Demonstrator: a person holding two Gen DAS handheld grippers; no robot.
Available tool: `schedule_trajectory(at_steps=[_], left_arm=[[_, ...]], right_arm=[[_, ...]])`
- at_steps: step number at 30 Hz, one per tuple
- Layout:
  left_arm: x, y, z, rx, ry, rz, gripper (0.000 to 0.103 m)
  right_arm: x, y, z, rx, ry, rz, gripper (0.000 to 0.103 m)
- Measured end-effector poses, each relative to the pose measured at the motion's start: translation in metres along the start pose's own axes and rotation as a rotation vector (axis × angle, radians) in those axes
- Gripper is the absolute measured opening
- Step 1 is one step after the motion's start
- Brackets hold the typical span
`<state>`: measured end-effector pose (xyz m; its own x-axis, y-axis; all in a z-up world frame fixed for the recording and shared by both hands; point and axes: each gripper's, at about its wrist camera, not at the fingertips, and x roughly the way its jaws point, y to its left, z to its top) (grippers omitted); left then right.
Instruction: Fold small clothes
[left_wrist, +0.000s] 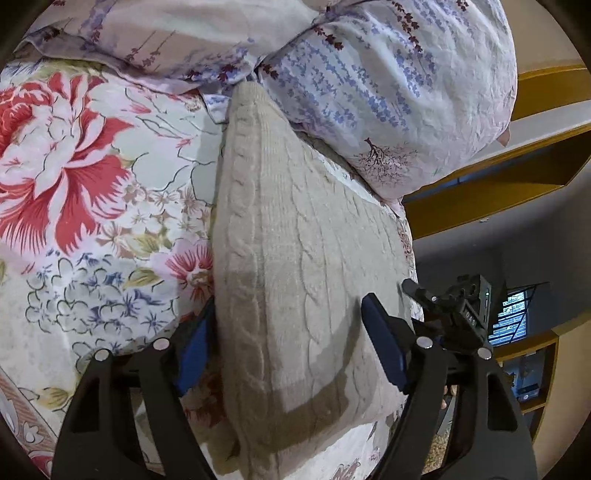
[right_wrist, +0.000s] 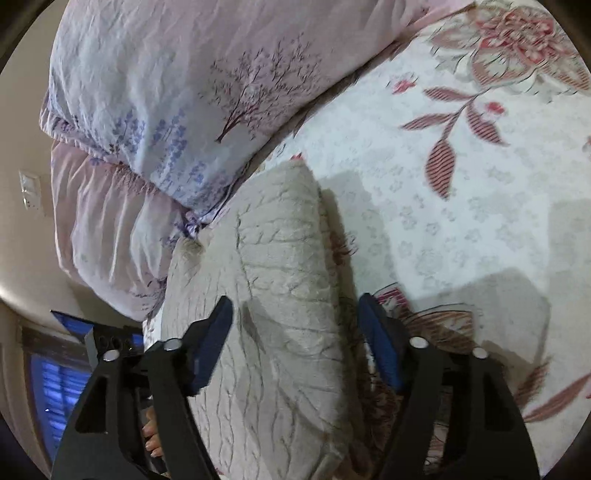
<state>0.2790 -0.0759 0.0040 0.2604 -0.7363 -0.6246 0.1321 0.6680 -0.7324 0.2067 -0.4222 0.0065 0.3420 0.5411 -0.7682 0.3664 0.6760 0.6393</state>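
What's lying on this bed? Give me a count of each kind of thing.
Beige cable-knit garment: 1
Lavender-print pillows: 2
Floral bedsheet: 1
Handheld grippers, left and right, both open astride the garment: 2
Total: 6

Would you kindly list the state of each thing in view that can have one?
Beige cable-knit garment: folded into a narrow strip, lying flat on the floral bedsheet.
Lavender-print pillow: resting on the bed, at the garment's far end.
Left gripper: open, straddling the garment.
Right gripper: open, over the garment, nothing held.
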Motion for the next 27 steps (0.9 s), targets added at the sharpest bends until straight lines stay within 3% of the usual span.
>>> schedule_trajectory(at_steps=[7, 9, 12, 15, 17, 22, 27], left_arm=[[0.001, 0.003, 0.003, -0.025, -0.017, -0.027, 0.076], [0.002, 0.002, 0.003, -0.028, -0.023, -0.020, 0.069], [0.004, 0.002, 0.001, -0.038, -0.029, -0.015, 0.054], [-0.003, 0.000, -0.002, -0.011, -0.046, -0.032, 0.040], [-0.011, -0.004, -0.004, 0.012, -0.051, -0.048, 0.037], [-0.043, -0.015, -0.015, 0.093, -0.078, -0.032, 0.036], [-0.100, -0.006, -0.023, 0.118, -0.131, 0.001, 0.036]], right_arm=[[0.007, 0.005, 0.001, -0.040, 0.007, 0.028, 0.067], [0.011, 0.006, 0.001, -0.052, 0.020, 0.022, 0.047], [0.013, 0.006, -0.004, -0.061, 0.029, 0.051, 0.035], [0.008, 0.010, -0.007, -0.060, 0.018, 0.069, 0.033], [0.003, 0.018, -0.010, -0.072, 0.002, 0.087, 0.032], [-0.005, 0.056, -0.022, -0.168, -0.032, 0.112, 0.030], [0.007, 0.101, -0.044, -0.283, -0.050, 0.137, 0.030]])
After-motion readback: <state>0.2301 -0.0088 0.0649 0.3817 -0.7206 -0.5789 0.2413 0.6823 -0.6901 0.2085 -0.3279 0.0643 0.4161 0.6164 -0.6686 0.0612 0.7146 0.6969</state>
